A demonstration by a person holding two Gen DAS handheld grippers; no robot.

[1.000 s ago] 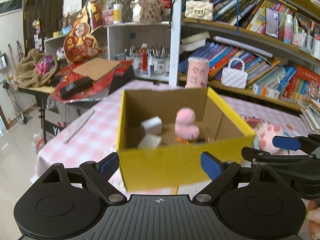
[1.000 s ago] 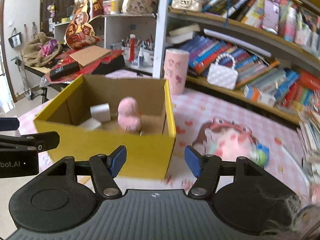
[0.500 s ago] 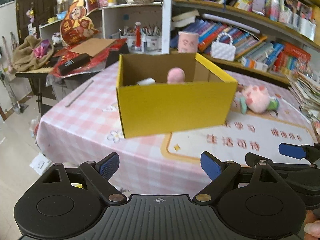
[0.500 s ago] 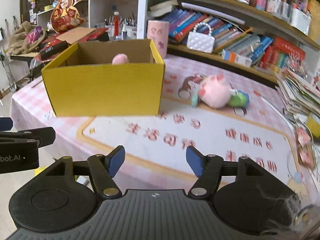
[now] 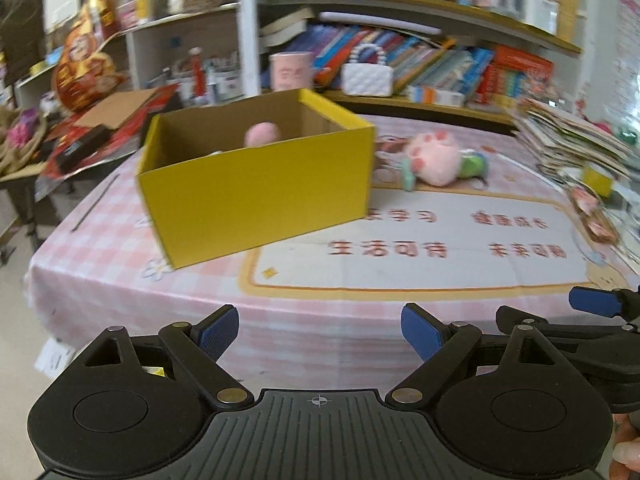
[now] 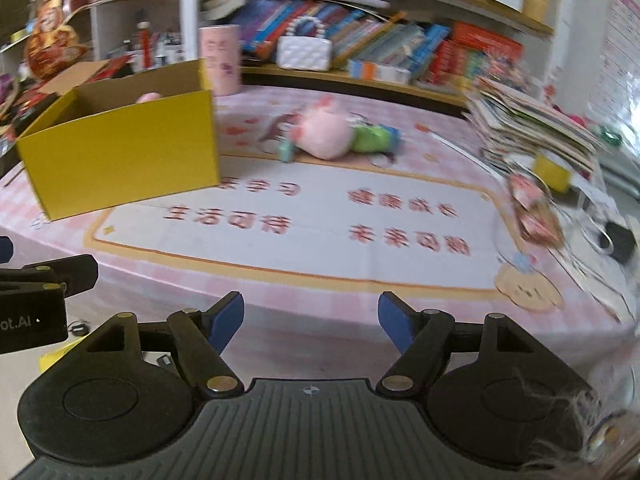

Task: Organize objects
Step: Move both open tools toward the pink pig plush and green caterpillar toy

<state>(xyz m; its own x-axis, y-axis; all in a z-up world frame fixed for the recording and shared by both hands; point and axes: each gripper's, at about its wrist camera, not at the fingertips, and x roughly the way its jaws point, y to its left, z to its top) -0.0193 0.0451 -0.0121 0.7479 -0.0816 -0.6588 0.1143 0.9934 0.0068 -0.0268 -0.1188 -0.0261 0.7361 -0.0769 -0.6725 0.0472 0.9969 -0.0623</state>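
Tongs on both sides are hanging wide apart and gripping nothing: the left tongs [image 5: 320,330] and the right tongs [image 6: 311,318] are both sitting off the near edge of the bench [image 6: 328,288], well apart from anything worth picking up.

A yellow box [image 5: 256,184] is standing open on the left part of the bench, and a pink ball-shaped toy [image 5: 262,135] is showing over its rim, so some sorting looks done. A pink plush pig [image 6: 324,132] is lying on its side just beyond the white printed mat [image 6: 320,224], to the right of the box and near it but not touching, with a green part [image 6: 370,139] against its far end. That plush seems the likeliest thing left to go in.

To do this step well, the right tongs, being closer, are probably the better choice. Coming in low over the mat and closing across the pig's round body rather than on a limb or the green part would give a firmer hold, since soft stuffing is squashing easily and slipping out of a shallow pinch. Lifting clear of the box's near wall before lowering inside would avoid shoving the light cardboard across the cloth. A leaning stack of books [image 6: 532,128] is sitting at the right, so a wide swing that way is risking a knock.
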